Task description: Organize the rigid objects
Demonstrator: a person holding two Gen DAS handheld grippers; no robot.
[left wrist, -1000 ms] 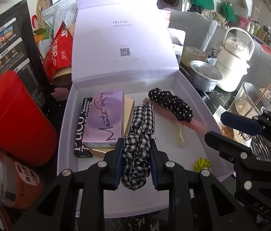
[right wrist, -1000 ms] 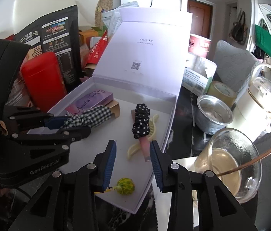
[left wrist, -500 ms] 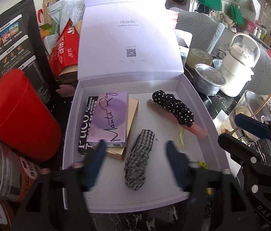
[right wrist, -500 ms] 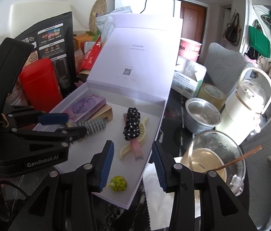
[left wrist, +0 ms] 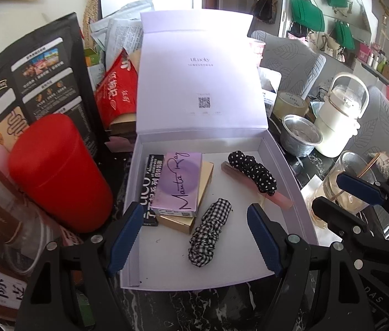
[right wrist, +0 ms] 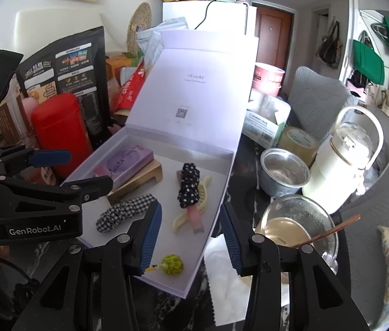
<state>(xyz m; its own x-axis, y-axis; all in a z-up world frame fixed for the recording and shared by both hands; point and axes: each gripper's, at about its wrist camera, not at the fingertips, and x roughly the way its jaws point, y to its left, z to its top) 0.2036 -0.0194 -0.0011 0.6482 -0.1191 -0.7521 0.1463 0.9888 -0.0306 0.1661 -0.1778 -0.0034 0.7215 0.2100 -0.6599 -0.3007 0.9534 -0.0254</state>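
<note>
Over box (left wrist: 280,154), left gripper (left wrist: 194,238) wide (empty).

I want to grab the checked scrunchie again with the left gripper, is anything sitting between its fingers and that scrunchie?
Nothing visible does. The left gripper is open above the white box, and the checked scrunchie lies loose on the box floor between its fingers. The stacked small boxes sit close to the scrunchie's left side.
</note>
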